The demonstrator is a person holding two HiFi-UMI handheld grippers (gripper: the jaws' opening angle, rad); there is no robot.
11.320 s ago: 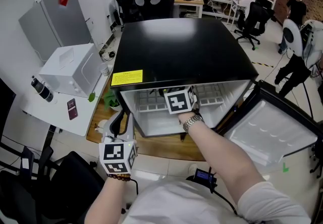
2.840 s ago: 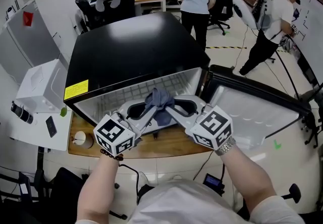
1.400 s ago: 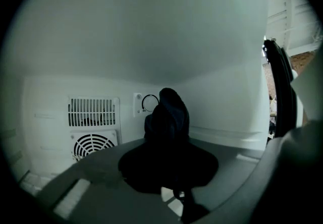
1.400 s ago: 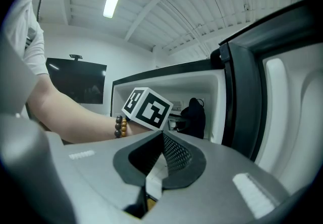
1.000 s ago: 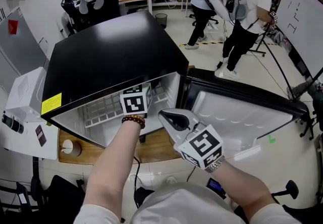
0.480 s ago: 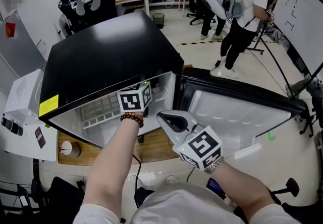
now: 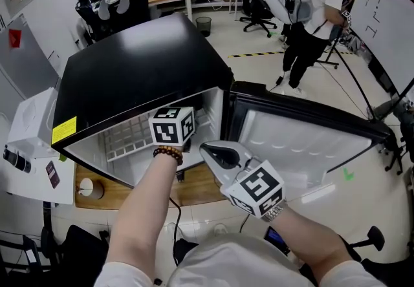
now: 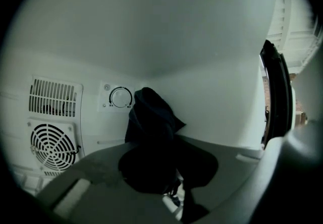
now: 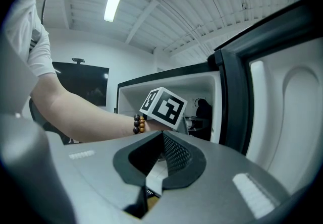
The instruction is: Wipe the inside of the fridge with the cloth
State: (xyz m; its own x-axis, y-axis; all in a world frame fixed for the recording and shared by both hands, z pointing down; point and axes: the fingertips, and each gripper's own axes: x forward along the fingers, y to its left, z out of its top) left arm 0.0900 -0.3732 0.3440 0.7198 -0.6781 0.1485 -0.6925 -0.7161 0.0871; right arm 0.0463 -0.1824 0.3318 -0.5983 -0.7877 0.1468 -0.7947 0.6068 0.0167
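A dark cloth is bunched between the jaws of my left gripper, which is shut on it inside the white fridge. The cloth stands close to the back wall, beside the thermostat dial; whether it touches the wall I cannot tell. In the head view only that gripper's marker cube shows in the fridge opening, and its jaws are hidden under the black top. My right gripper hovers outside, in front of the opening, shut and empty. From the right gripper view the cloth shows deep in the fridge.
The fridge door stands open to the right. A wire shelf sits in the left part of the cabinet. A round fan grille is on the back wall. People stand behind the fridge. A white appliance sits at left.
The left gripper's cube has turned a little and shifted slightly inside the fridge opening. The right gripper has stayed where it was. The people in the background have moved.
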